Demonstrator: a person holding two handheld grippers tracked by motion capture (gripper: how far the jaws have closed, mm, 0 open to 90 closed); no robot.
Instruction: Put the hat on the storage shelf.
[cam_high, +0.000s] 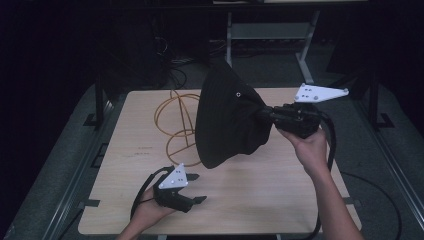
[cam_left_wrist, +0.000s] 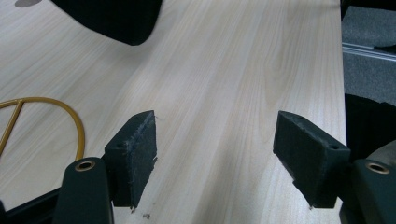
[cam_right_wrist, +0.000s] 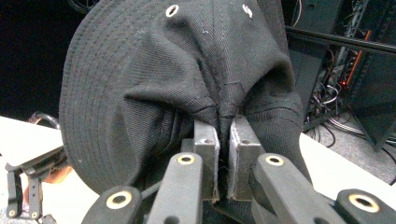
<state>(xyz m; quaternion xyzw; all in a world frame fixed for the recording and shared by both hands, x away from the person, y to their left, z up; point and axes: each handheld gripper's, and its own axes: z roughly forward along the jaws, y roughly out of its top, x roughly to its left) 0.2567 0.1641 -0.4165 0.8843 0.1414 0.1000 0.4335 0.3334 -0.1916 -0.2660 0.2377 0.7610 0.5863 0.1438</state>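
The right gripper sat in the right middle of the high view, held up by a hand. Its jaws were pinched tight on a black hat. The hat hung in the air over the table, near the middle of the picture, with its brim opened wide toward the left. In the right gripper view the hat took up most of the upper frame, and a fold of its cloth was squeezed between the two jaws of the gripper at the bottom middle. Small metal holes showed near the top of the hat.

The left gripper was at the lower left of the high view, low over the table. Its jaws were spread wide apart and held nothing. In the left gripper view the gripper had only bare wood between its jaws.

A yellow wire stand rested on the table in the upper left part of the high view, partly behind the hat. A bit of its ring showed at the left edge of the left gripper view, and an edge of the hat showed at the top left.
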